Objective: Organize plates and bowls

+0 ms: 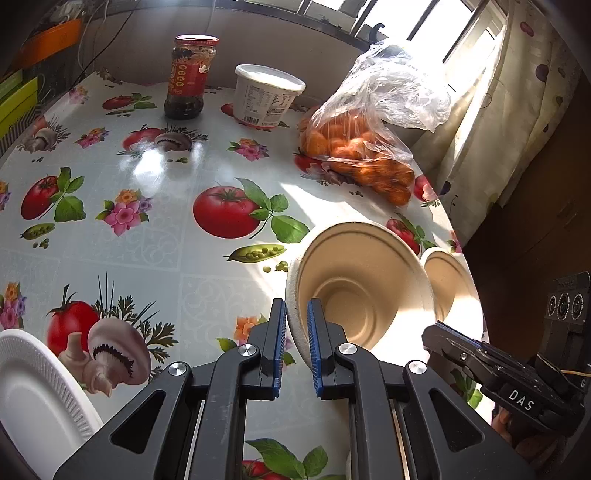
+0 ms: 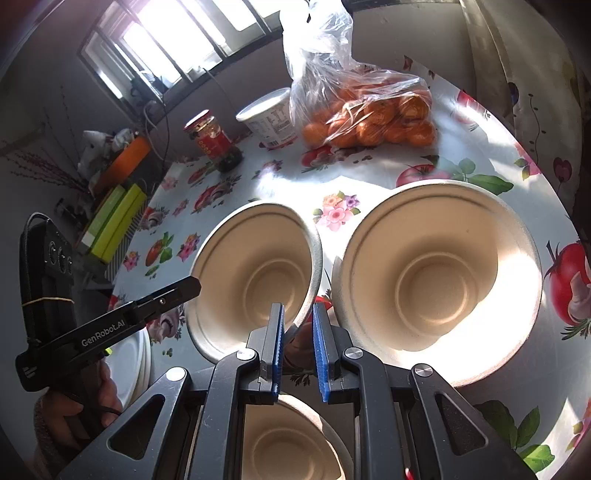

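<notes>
Lower centre of both views: left gripper [image 1: 296, 314] & right gripper [image 2: 298, 318] each pinch opposite rims of the tilted bowl [image 2: 255, 273], prob to lift it level for nesting w/ the second bowl [image 2: 436, 280] at right.

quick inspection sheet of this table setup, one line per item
surface: round table with a glossy vegetable-print cloth, strong sun glare.
job's things: three beige bowls: a tilted bowl, a big bowl beside it, a near bowl under the right gripper; white plates at the near left edge.
clutter: sauce jar, white tub, bag of oranges.
grippers: left gripper shut on the tilted bowl's rim; right gripper shut on the same bowl's near rim.
cables: wires along the far wall.
surroundings: window, curtain, green boxes.
</notes>
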`<action>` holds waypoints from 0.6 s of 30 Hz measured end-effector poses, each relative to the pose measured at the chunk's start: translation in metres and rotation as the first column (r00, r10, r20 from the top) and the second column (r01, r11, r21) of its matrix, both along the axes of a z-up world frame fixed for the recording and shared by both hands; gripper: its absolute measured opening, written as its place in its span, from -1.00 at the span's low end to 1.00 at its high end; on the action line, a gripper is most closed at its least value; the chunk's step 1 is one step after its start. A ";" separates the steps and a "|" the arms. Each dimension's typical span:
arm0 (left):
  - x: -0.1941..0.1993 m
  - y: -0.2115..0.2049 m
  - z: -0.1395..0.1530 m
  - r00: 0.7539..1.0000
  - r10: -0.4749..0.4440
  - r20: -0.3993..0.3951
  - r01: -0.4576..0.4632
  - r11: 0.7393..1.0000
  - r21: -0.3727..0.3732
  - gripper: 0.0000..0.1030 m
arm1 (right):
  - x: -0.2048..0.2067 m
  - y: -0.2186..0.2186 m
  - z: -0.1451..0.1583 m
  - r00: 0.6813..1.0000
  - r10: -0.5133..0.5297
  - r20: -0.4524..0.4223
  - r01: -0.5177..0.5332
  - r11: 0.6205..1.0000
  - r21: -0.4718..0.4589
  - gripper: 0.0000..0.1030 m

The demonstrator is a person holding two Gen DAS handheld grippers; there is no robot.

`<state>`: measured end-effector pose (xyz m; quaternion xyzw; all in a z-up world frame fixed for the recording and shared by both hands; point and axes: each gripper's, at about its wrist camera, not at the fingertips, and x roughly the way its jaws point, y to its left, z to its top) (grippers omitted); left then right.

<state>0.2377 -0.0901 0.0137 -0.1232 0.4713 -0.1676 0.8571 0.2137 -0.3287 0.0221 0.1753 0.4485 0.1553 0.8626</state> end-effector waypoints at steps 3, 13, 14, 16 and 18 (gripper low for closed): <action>-0.005 0.002 0.003 1.000 0.001 -0.002 -0.001 1.000 -0.013 -0.76 | -0.006 0.001 0.004 1.000 -0.002 0.015 0.002 1.000 0.004 -0.70; -0.021 0.006 0.005 1.000 -0.017 -0.015 0.016 0.996 -0.084 -0.76 | -0.027 -0.003 0.009 0.998 -0.018 0.064 0.017 1.000 0.019 -0.70; -0.023 0.006 0.006 1.000 -0.016 -0.013 0.015 0.997 -0.081 -0.81 | -0.028 -0.003 0.009 0.998 -0.020 0.067 0.018 1.000 0.021 -0.70; -0.026 0.007 0.007 1.000 -0.012 -0.013 0.011 0.996 -0.089 -0.81 | -0.033 -0.004 0.010 0.997 -0.024 0.077 0.022 0.999 0.028 -0.70; -0.029 0.008 0.008 1.000 -0.010 -0.011 0.009 0.996 -0.093 -0.82 | -0.037 -0.004 0.013 0.996 -0.026 0.086 0.024 0.999 0.029 -0.70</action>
